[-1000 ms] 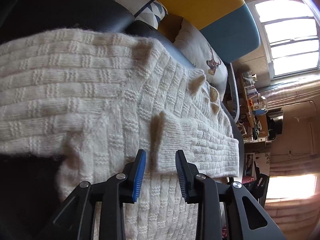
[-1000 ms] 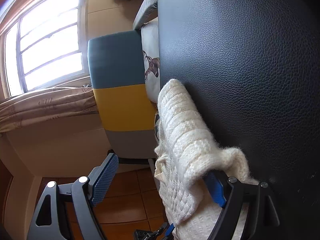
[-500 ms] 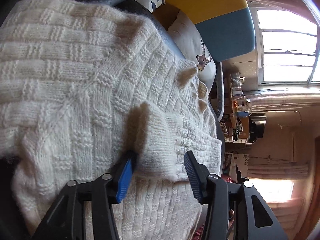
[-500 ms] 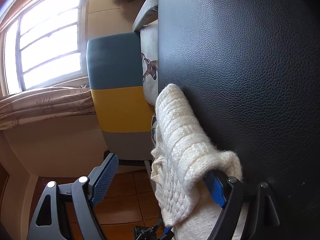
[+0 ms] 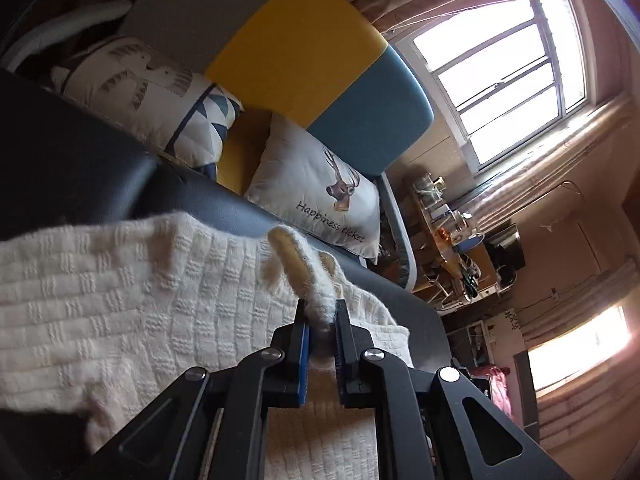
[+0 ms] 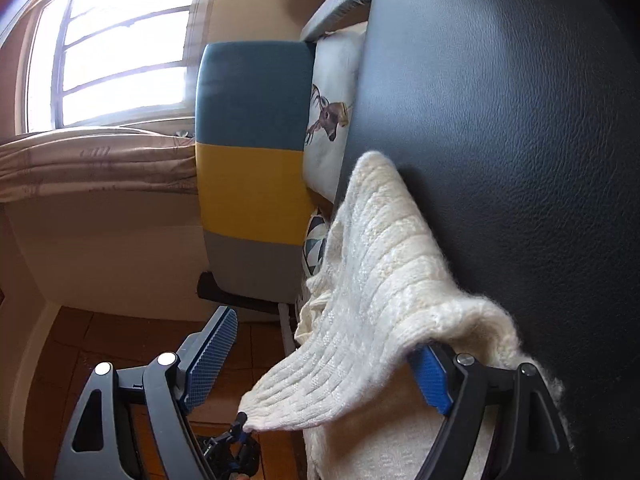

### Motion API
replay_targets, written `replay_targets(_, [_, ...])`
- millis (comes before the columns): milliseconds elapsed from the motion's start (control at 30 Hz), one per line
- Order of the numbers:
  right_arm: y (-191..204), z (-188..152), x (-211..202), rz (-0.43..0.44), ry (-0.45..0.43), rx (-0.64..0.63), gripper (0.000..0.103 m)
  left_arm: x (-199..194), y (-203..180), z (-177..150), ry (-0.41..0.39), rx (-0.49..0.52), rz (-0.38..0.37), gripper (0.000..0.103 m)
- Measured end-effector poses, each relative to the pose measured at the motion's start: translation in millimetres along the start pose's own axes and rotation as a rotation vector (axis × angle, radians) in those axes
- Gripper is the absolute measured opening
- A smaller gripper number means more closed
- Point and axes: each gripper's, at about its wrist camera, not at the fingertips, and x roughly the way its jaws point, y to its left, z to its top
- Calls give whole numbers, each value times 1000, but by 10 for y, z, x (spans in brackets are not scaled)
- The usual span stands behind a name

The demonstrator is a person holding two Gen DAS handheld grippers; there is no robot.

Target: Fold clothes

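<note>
A cream knitted sweater lies spread on a black leather surface. My left gripper is shut on a pinched fold of the sweater's sleeve and lifts it off the rest of the knit. In the right wrist view the sweater drapes over the edge of the black surface and across my right gripper's right finger. My right gripper is open wide, with the knit lying between its jaws. The other gripper shows small at the bottom, holding the knit's far corner.
A sofa with yellow, teal and grey back panels stands beyond the black surface. A deer-print pillow and a patterned pillow lie on it. A bright window, a cluttered desk and a reddish tile floor are beyond.
My left gripper closed on the sleeve fold it straddled and raised it, so the view tilted up towards the sofa. The right gripper stayed open; the knit over it spread wider.
</note>
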Motion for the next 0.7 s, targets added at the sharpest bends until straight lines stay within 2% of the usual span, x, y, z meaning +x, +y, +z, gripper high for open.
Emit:
replay_targets(167, [-109, -34, 8, 51, -19, 108, 84, 103, 456, -130, 61, -18, 132, 10])
replay_targets(300, [-133, -61, 4, 82, -14, 160, 84, 60, 663, -241, 42, -52, 158, 10])
replay_targets(400, [-63, -133, 110, 84, 45, 131, 84, 60, 737, -272, 47, -54, 187, 10])
replay_targets(500, [-89, -142, 85, -13, 11, 92, 82, 121, 738, -315, 83, -22, 231, 10])
replay_targets(600, [-96, -147, 2, -2, -3, 91, 79, 148, 740, -366, 100, 8, 287, 10])
replay_targets(700, [-80, -136, -143, 18, -43, 96, 80, 118, 771, -413, 106, -3, 285, 10])
